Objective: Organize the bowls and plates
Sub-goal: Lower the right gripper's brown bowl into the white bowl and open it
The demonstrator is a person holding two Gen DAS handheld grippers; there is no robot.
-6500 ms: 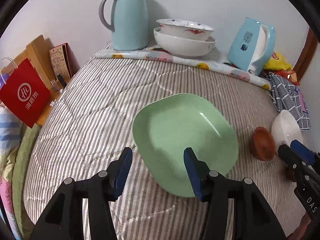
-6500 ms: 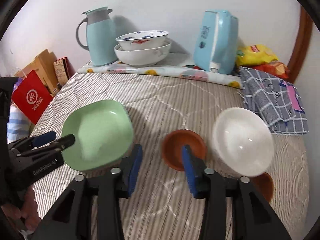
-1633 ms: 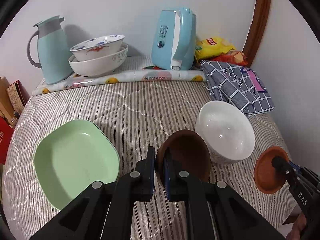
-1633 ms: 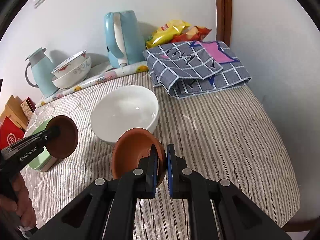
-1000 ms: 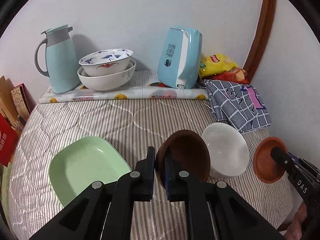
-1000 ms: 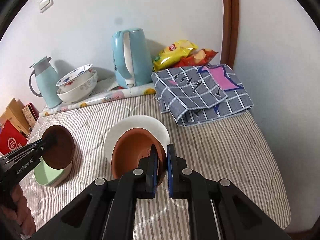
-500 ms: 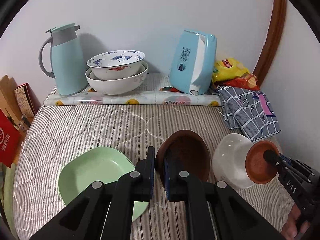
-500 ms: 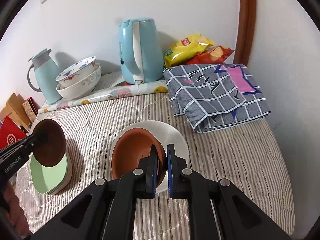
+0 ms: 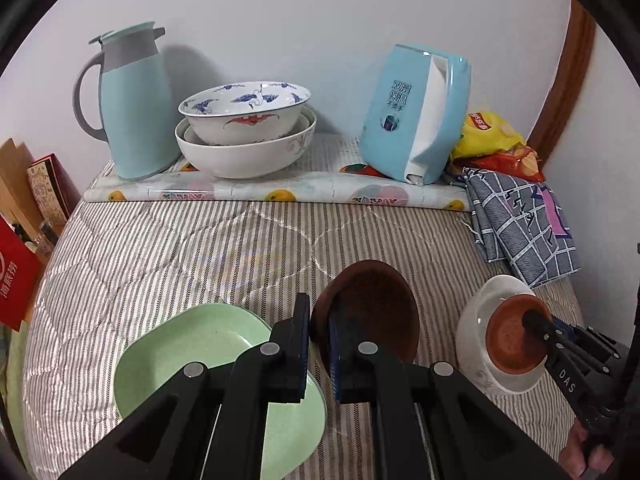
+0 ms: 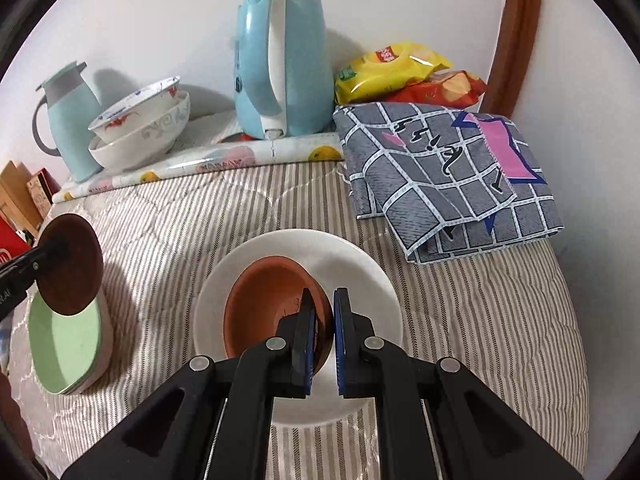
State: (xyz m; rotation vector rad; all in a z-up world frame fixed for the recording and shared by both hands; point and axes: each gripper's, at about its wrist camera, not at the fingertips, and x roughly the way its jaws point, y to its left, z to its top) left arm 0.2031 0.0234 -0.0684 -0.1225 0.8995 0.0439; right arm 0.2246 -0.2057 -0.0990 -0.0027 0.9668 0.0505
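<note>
**Bowls and plates held over a striped quilt**

Dark brown dish [image 9: 370,312] sits clamped by its near rim in the left gripper [image 9: 318,344], jaws narrowed onto it, in the left wrist view. It hangs above the striped quilt [image 9: 180,256], just right of a pale green plate [image 9: 192,356] lying there. At far right, the right gripper [image 9: 536,322] pinches a terracotta dish [image 9: 510,338] over a white bowl [image 9: 476,316]; whether dish and bowl touch is hard to judge from this angle. Along the wall stand a teal thermos jug [image 9: 130,100], two stacked patterned bowls [image 9: 244,132] and a blue kettle [image 9: 416,116] on a fruit-print mat [image 9: 280,190]. Snack bags [image 9: 496,144] and a grey checked cloth [image 9: 520,216] lie at right.

From the right wrist view, the right gripper [image 10: 323,312] grips the terracotta dish [image 10: 266,304] by its rim, jaws close together, the dish inside the outline of the white bowl [image 10: 352,264]. At left, the left gripper [image 10: 50,250] holds the dark brown dish [image 10: 72,268] tilted above the green plate [image 10: 64,340]. The kettle [image 10: 284,60], thermos jug [image 10: 70,116], stacked bowls [image 10: 140,128], snack bags [image 10: 404,72] and checked cloth [image 10: 448,176] line the far edge of the quilt [image 10: 500,320].
</note>
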